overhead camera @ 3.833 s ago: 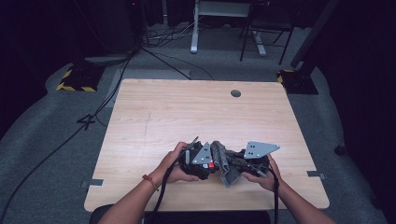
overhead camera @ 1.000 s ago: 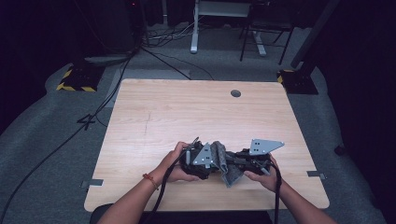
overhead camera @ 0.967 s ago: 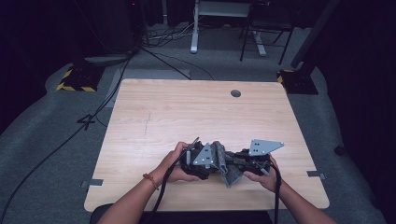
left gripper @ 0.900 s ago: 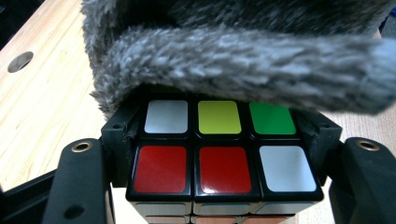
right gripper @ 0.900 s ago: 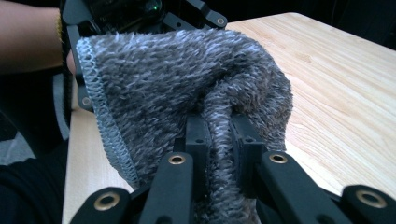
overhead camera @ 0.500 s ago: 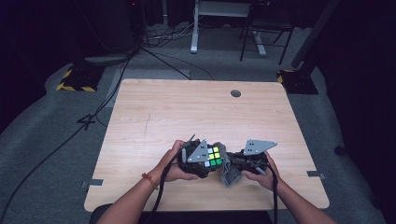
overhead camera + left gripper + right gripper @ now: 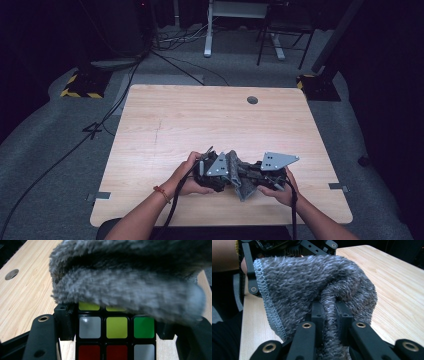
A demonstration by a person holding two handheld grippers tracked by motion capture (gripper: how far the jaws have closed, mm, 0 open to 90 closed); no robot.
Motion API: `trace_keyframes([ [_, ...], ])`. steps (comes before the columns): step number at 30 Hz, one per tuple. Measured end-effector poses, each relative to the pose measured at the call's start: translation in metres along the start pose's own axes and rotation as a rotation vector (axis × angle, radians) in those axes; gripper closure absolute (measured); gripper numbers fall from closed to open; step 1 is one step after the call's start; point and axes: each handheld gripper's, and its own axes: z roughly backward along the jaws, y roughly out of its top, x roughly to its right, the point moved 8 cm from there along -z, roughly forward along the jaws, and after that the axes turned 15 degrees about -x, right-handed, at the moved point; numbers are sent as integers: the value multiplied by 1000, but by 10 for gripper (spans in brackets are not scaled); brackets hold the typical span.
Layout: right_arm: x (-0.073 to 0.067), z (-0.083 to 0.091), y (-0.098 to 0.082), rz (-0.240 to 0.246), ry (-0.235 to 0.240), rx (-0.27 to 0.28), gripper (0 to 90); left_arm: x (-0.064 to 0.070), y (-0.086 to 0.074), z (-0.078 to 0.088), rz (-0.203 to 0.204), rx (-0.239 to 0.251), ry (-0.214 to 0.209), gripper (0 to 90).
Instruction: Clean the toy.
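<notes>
A colour-tiled puzzle cube [image 7: 116,333] sits clamped between the black jaws of my left gripper [image 7: 116,340], showing white, yellow, green and red tiles. A grey fuzzy cloth [image 7: 130,282] lies over the cube's top. My right gripper [image 7: 329,312] is shut on a fold of that cloth [image 7: 312,282], and the left gripper's black frame [image 7: 287,246] stands right behind it. In the high view both grippers meet near the table's front edge: the left gripper [image 7: 212,172], the right gripper [image 7: 252,176], and the cloth [image 7: 236,174] between them hiding the cube.
The wooden table [image 7: 200,125] has a round cable hole [image 7: 252,100] near its far edge, also seen as the hole [image 7: 11,274] in the left gripper view. Cables trail from both grippers toward the person. Stands and cables lie on the floor beyond the table.
Half a second ago the cube's coloured face showed between the grippers in the high view; now the grey cloth has swept over it. Both hands stay in place.
</notes>
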Motion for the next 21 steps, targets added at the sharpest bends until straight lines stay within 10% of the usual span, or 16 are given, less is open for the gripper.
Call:
trace_keyframes([
  [11, 26, -14, -30, -36, -51, -144, 804, -4, 7, 21, 35, 106, -13, 334],
  [21, 9, 3, -4, 11, -61, -41, 804, 1, 5, 6, 2, 38, -8, 334],
])
